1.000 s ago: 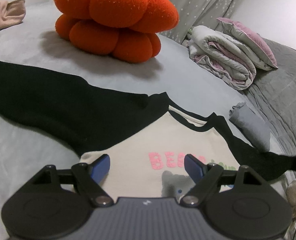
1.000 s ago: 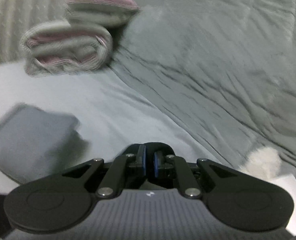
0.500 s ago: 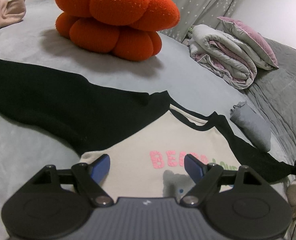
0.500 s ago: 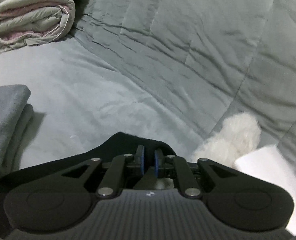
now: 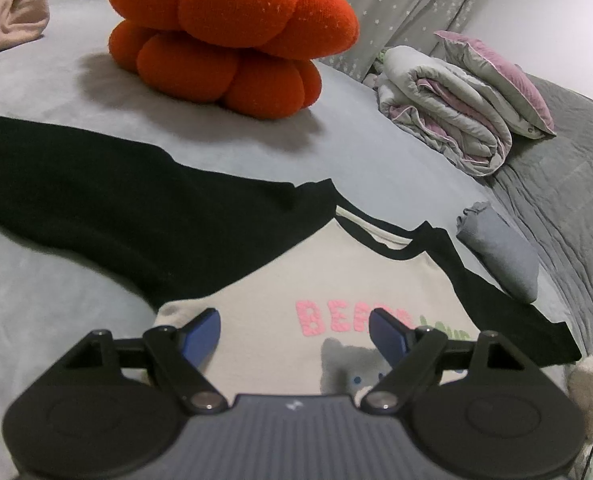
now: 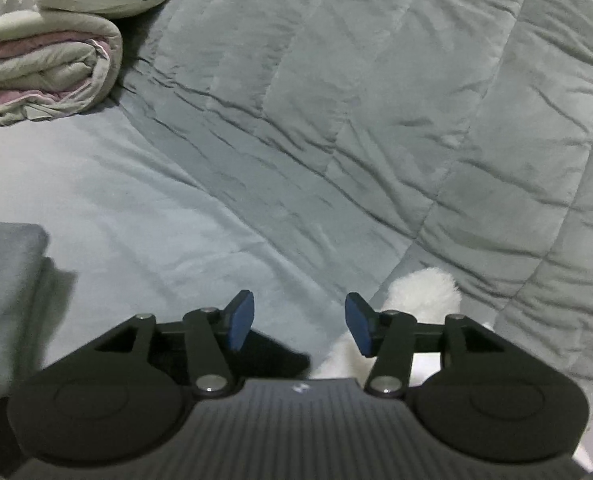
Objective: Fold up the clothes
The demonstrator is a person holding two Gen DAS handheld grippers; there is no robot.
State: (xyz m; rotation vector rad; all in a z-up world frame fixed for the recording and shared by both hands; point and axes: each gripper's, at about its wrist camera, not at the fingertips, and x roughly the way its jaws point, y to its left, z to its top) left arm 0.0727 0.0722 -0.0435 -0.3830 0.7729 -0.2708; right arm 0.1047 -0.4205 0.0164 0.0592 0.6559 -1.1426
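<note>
The bed (image 5: 76,320), spread with a pale grey-blue sheet, gives the broad flat surface that folding needs, and the bulky things sit back from the working patch: an orange pumpkin cushion (image 5: 228,32) at the far side, a rolled quilt (image 5: 444,104) off to the right. Across the near part lies the task's garment, a cream shirt (image 5: 328,280) with black sleeves, laid front up with its pink lettering showing and both sleeves stretched outward, the left one (image 5: 96,200) running long and flat; it lies opened out, not folded. Just beside the right sleeve (image 5: 508,312) sits a small folded grey cloth (image 5: 500,248), likely parked clear of the shirt. The left gripper (image 5: 294,330) hangs over the shirt's chest, jaws spread wide and holding nothing. The right gripper (image 6: 298,322) is likewise parted and empty, with the black sleeve end (image 6: 272,356) lying just under its blue pads.
</note>
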